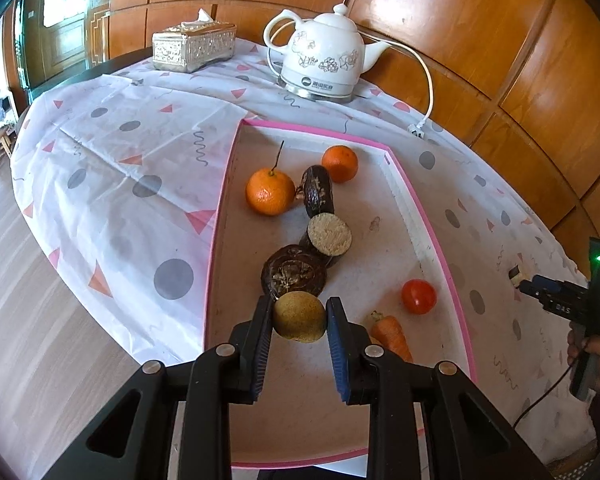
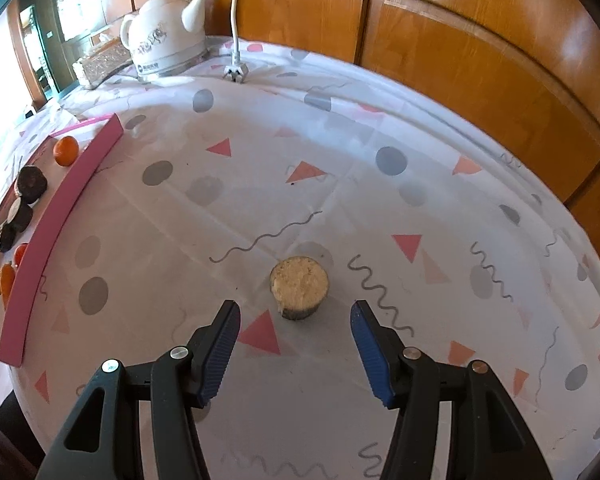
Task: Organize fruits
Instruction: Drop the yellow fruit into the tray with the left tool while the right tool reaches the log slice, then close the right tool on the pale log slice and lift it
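Note:
My left gripper [image 1: 299, 316] is shut on a round yellow-brown fruit [image 1: 299, 316], held just above the pink-rimmed tray [image 1: 432, 236]. In the tray lie two oranges [image 1: 270, 191] [image 1: 340, 163], several dark round cut pieces [image 1: 294, 275], a red tomato [image 1: 419, 296] and a carrot [image 1: 392, 336]. My right gripper [image 2: 295, 318] stands open over the patterned tablecloth. A cut piece with a pale top and dark skin [image 2: 299, 287] sits on the cloth just ahead of its fingertips, apart from both pads. The tray [image 2: 60, 208] shows at the left of the right wrist view.
A white electric kettle [image 1: 324, 60] with its cord and plug [image 1: 418, 130] stands at the back of the table. A silver tissue box [image 1: 194, 46] sits to its left. Wooden wall panels close the far side. A hand with the other gripper [image 1: 580, 304] shows at right.

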The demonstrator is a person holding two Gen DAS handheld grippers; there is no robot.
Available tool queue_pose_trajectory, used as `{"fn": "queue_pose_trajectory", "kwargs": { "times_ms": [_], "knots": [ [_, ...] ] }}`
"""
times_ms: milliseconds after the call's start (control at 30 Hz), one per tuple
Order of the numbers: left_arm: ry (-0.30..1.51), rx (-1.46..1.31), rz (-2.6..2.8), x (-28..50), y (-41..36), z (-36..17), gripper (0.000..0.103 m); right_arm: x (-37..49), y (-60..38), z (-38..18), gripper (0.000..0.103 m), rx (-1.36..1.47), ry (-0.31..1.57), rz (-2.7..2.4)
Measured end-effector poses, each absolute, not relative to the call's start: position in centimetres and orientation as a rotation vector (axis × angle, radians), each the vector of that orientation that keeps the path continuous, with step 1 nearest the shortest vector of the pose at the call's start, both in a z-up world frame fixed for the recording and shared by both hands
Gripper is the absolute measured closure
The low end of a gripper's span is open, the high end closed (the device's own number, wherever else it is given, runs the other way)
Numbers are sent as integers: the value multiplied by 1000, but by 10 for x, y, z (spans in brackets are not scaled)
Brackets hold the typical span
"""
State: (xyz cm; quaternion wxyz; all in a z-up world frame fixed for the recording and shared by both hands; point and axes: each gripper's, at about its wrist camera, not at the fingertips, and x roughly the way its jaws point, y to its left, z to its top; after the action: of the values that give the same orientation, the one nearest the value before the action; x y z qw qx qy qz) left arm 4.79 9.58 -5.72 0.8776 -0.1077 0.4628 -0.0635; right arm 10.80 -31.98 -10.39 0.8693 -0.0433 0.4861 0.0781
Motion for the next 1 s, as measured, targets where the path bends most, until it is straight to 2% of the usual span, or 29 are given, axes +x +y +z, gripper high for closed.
{"fn": "queue_pose_trajectory", "kwargs": {
  "times_ms": [300, 467, 633, 733, 833, 1000],
  "knots": [
    [991, -217, -158, 49, 94, -64, 76, 121, -318, -119, 45, -87, 1055, 136],
    [1007, -207, -161, 49, 90, -68, 76, 124, -316, -120, 56, -91, 1057, 151],
    [1003, -197, -144, 48, 89, -69, 75, 125, -314, -119, 73, -112, 1055, 153],
    [995, -193, -131, 48, 88, -68, 65, 125, -315, -119, 73, -113, 1058, 156],
    [980, -179, -121, 47, 86, -65, 63, 126, -314, -119, 73, -109, 1062, 154],
    [953, -144, -59, 43, 84, -60, 53, 123, -314, -118, 74, -92, 1069, 148]
  ]
}}
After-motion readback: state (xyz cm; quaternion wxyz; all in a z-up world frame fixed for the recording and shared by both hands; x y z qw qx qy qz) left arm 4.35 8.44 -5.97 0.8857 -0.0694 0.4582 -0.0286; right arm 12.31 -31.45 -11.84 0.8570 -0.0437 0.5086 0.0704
